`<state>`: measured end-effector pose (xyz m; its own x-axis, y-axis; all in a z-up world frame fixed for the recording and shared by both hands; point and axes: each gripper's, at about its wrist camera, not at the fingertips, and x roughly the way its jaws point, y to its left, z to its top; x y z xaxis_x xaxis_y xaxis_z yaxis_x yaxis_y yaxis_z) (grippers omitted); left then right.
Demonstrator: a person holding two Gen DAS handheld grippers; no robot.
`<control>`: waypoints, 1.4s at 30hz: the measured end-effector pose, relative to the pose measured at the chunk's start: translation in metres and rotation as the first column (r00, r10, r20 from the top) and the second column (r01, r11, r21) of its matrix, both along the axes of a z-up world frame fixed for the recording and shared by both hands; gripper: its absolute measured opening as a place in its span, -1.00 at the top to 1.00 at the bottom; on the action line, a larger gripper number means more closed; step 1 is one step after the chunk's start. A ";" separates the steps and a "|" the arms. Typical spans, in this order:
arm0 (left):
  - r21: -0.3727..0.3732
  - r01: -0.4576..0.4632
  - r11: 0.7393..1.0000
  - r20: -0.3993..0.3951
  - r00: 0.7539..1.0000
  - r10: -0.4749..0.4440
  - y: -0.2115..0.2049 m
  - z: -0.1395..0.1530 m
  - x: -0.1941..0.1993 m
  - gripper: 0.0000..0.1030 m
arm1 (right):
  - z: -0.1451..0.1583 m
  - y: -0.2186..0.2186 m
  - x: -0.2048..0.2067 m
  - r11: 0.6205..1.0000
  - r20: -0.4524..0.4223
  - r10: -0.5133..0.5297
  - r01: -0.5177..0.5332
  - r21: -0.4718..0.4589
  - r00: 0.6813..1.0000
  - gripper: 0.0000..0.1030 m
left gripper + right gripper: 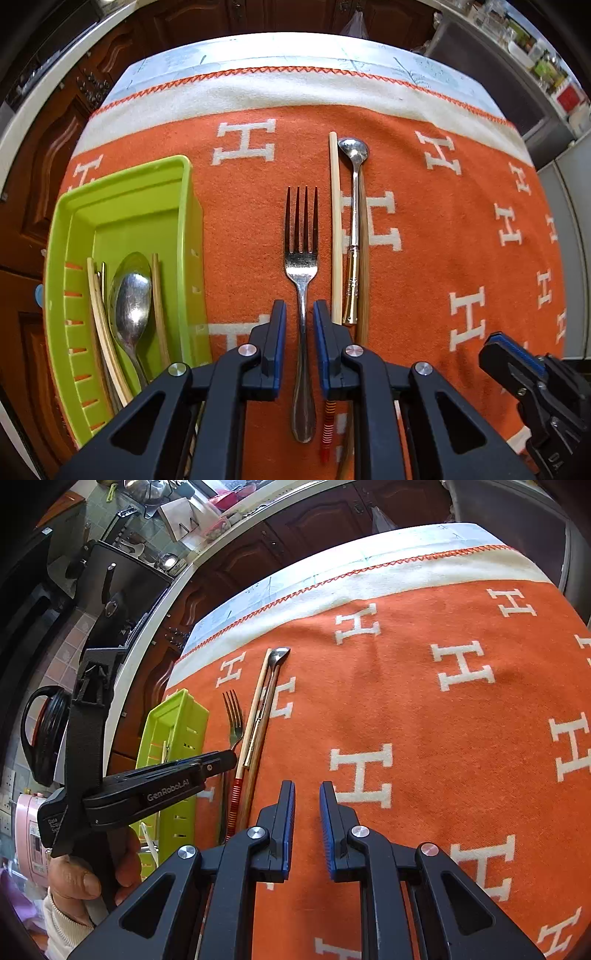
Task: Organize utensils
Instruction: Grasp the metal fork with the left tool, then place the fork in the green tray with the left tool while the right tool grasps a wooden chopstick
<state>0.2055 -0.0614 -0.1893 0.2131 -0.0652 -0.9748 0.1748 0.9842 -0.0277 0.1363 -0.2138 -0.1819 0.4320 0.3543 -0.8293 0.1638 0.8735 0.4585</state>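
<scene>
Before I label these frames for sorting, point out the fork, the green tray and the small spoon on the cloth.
fork (301,264): left wrist view, neck below the tines.
green tray (194,221): left wrist view, right wall.
small spoon (354,149): left wrist view, bowl.

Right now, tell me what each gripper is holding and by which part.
Nothing is held yet. The left gripper is open, its fingers on either side of the fork handle, not clamped. The right gripper is open over bare cloth.

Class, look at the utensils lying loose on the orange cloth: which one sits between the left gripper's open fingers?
The fork. Its handle runs between the left gripper fingers, untouched; the pale chopstick, small spoon and brown chopstick lie just to their right.
</scene>
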 end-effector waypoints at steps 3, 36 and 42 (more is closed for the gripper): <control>0.050 0.025 0.998 0.013 1.000 -0.025 -0.010 -0.002 -0.002 0.74 | 0.000 0.002 0.001 1.000 0.001 0.003 -0.003 0.002 1.000 0.73; -0.109 -0.121 0.987 0.180 0.974 0.139 0.111 0.098 -0.097 0.96 | -0.008 0.038 0.022 0.997 -0.025 0.068 -0.068 0.034 0.997 0.73; -0.065 -0.185 0.981 0.138 0.972 0.193 0.137 0.076 -0.112 0.93 | -0.016 0.064 0.038 0.995 -0.048 0.101 -0.101 0.001 0.994 0.73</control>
